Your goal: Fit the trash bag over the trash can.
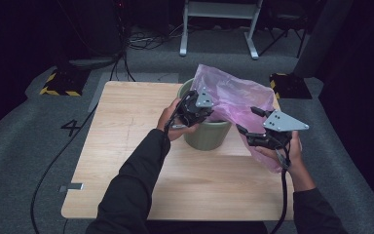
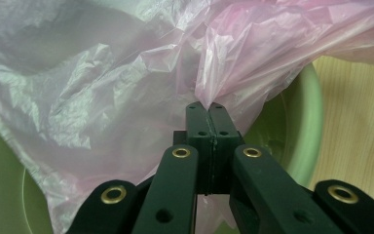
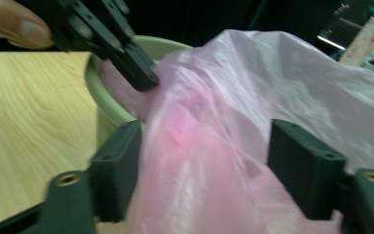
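A thin pink plastic bag [image 1: 233, 95] billows up out of a pale green bin [image 1: 207, 136] on the wooden table [image 1: 126, 122]. My left gripper [image 1: 207, 113] sits at the bin's near-left rim, shut on a gathered fold of the bag [image 2: 126, 87]; its jaws [image 2: 209, 106] meet tight on the film above the bin [image 2: 306, 131]. My right gripper [image 1: 249, 120] is at the bag's right side, open. Its two pads [image 3: 121, 156] stand wide apart with loose bag [image 3: 214, 146] between them, not pressed. The left gripper [image 3: 141, 73] also appears farther off at the bin's rim [image 3: 100, 92].
The bin stands near the table's far right edge. Cables [image 1: 53, 161] trail from both grippers across the grey floor. A white metal frame [image 1: 219, 29] and yellow-and-black striped bases [image 1: 61, 83] stand beyond the table. Bare wood lies to the left and front.
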{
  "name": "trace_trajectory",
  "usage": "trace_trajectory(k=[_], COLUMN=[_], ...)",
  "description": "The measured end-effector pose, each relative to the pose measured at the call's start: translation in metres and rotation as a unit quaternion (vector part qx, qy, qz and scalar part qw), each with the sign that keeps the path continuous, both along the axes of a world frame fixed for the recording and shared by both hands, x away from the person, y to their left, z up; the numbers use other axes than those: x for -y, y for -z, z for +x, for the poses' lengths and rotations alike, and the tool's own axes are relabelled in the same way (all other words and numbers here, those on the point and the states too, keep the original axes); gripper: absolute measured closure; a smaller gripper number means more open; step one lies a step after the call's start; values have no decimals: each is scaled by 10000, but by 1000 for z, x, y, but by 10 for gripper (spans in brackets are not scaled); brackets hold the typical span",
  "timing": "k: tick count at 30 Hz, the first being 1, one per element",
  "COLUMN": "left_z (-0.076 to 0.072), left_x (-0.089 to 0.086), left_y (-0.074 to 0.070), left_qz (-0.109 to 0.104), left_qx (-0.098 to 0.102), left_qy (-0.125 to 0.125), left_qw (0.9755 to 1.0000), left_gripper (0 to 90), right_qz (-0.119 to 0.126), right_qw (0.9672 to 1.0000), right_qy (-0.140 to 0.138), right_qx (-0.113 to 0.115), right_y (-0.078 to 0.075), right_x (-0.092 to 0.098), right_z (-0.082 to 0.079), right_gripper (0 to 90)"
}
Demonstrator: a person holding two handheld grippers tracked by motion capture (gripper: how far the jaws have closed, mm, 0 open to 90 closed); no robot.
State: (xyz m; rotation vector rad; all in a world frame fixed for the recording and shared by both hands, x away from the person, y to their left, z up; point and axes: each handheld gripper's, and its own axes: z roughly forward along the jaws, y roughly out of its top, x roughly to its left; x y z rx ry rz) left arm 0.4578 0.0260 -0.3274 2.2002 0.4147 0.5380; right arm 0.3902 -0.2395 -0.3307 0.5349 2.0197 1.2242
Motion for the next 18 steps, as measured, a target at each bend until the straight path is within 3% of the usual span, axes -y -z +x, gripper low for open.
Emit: trace_trajectory(k=[2, 4, 7, 8, 10, 11, 16, 18], left_z=[0, 1, 1, 2, 2, 3, 3, 1], left_x=[-1, -4, -8, -11, -13, -15, -16, -16], left_y=[1, 3, 4, 4, 4, 4, 5, 3], left_qz=[-6, -9, -48, -90, -108, -121, -187, -358], left_qx=[-13, -39, -83, -114, -134, -195, -285, -297], left_qy=[-23, -1, 18, 13, 32, 55, 76, 143], left_qw=[10000, 10000, 10000, 9999, 9998, 9997, 9994, 9988], left_gripper=[898, 898, 898, 898, 898, 898, 891, 849], right_qz=[-18, -173, -325, -410, -422, -527, -824, -921], right_qw=[10000, 9995, 9987, 9975, 9972, 9958, 9946, 9944], right_qy=[48, 16, 48, -7, -10, -128, -142, -93], right_qx=[-16, -274, -378, -582, -623, -740, -617, -505], right_y=[0, 2, 4, 7, 8, 11, 17, 17], right_x=[2, 7, 9, 10, 10, 10, 4, 2], right_z=[0, 2, 3, 6, 7, 10, 11, 11], right_gripper=[242, 242, 229, 243, 266, 423, 728, 813])
